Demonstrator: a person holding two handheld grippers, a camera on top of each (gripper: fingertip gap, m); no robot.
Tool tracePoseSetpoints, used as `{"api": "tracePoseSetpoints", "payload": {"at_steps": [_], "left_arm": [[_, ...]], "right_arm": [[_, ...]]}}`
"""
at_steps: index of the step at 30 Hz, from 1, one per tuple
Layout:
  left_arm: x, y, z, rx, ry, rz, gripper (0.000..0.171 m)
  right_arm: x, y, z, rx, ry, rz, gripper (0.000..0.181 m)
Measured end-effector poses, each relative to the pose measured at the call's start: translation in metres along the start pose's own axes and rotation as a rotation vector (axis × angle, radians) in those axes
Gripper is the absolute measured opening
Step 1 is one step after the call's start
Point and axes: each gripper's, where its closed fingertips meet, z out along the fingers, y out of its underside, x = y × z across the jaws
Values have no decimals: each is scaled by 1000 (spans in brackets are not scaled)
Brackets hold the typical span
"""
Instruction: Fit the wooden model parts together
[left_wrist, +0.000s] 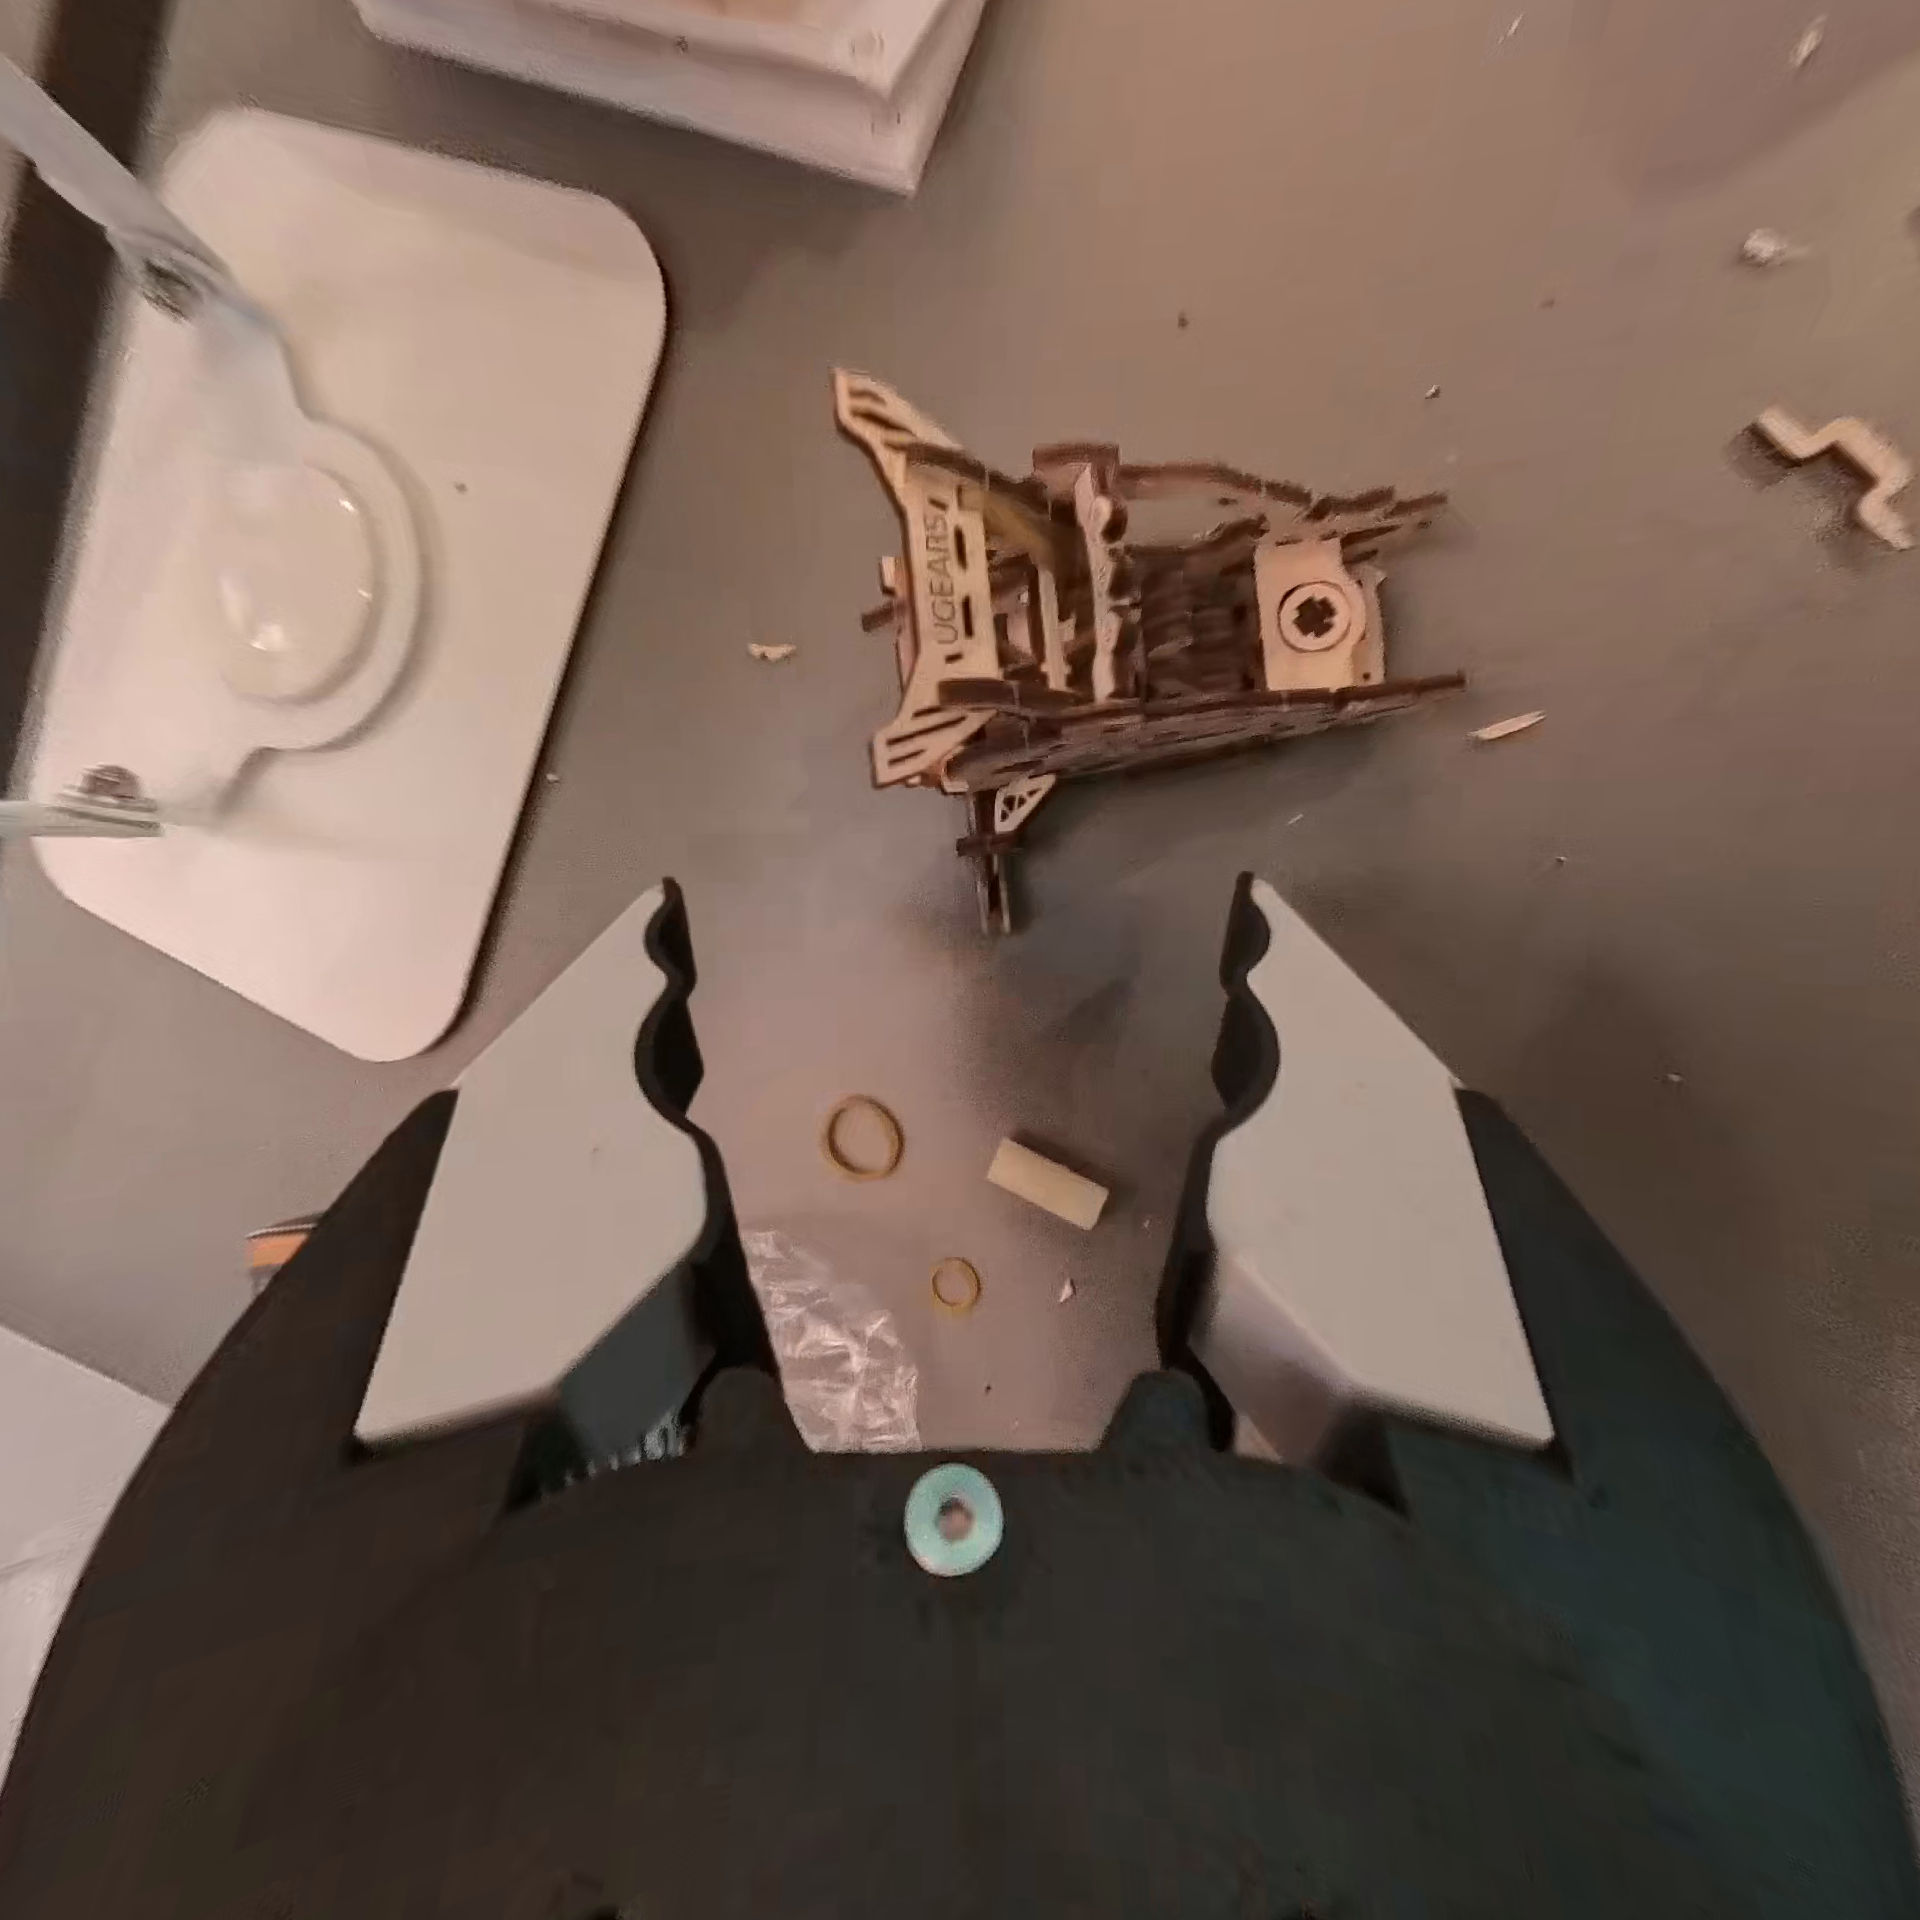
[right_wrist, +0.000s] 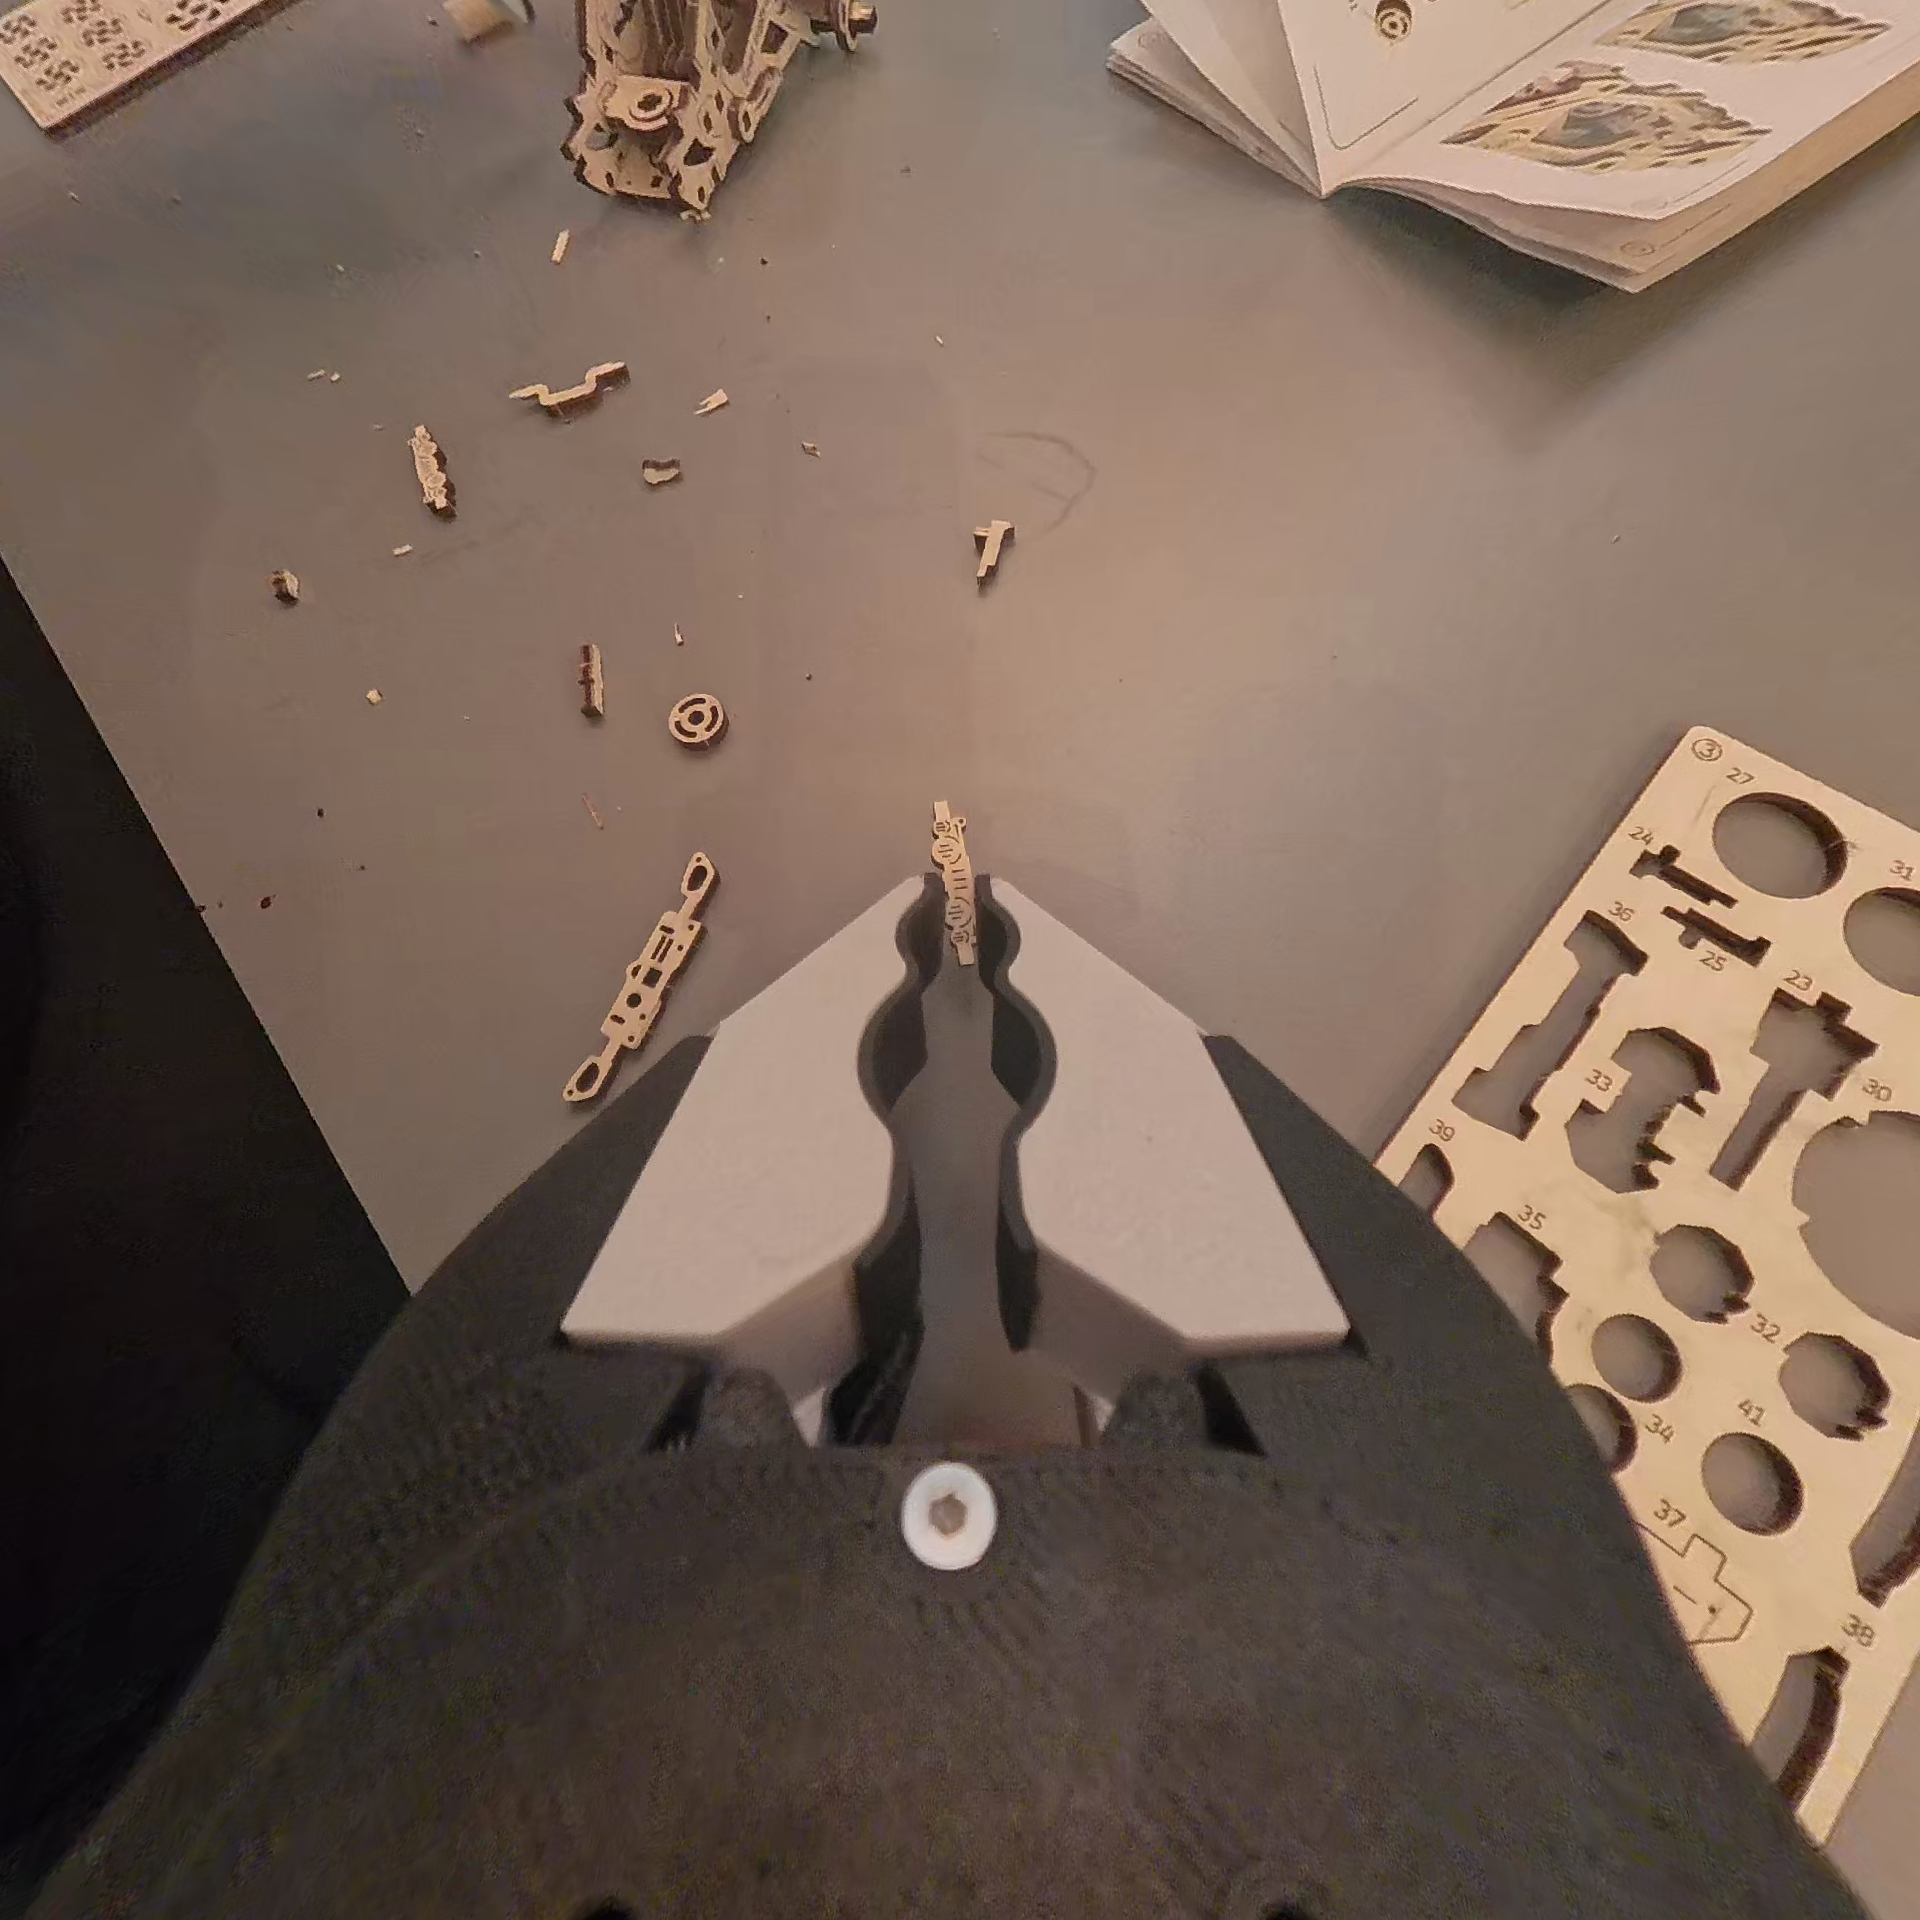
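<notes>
The half-built wooden model (left_wrist: 1132, 644) lies on its side on the grey table, just beyond my left gripper (left_wrist: 956, 904), which is open and empty. The model also shows at the far top of the right wrist view (right_wrist: 675, 104). My right gripper (right_wrist: 958, 883) is shut on a small thin wooden strip (right_wrist: 956, 883) that sticks out past the fingertips, held edge-up above the table. Loose wooden parts lie to its left: a long slotted piece (right_wrist: 644, 987), a small ring (right_wrist: 696, 719), a zigzag piece (right_wrist: 571, 390).
A white magnifier stand base (left_wrist: 343, 623) sits left of the model. Rubber bands (left_wrist: 862, 1138), a small pale block (left_wrist: 1049, 1179) and a plastic wrap (left_wrist: 831, 1351) lie between my left fingers. An open instruction booklet (right_wrist: 1507, 125) is far right; a punched-out plywood sheet (right_wrist: 1683, 1195) lies right. Across from one pair of fingers to the other is roughly 35 cm. To reach the long slotted piece (right_wrist: 644, 987) in a straight line is about 6 cm for my right fingers, about 30 cm for my left.
</notes>
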Motion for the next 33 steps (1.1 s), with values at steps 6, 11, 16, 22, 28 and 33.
{"api": "tracePoseSetpoints", "payload": {"at_steps": [6, 11, 16, 22, 28, 33], "left_arm": [[24, -3, 20, 10, 64, -26, 69], [51, -10, 16, 47, 67, -159, 52], [77, -11, 5, 41, 95, -144, 50], [26, -5, 5, 65, -8, -181, 126], [31, -23, 32, 94, 180, -115, 141], [46, -37, 41, 116, 257, -28, 118]], "right_arm": [[2, 0, 1, -5, 6, 9, 3], [3, 0, 1, -5, 2, 23, 3], [2, 0, 1, -2, 5, 18, 3], [3, 0, 1, -3, 5, 18, 3], [3, 1, 1, -7, 1, 25, 3], [3, 1, 2, -13, -7, 31, 4]]}}
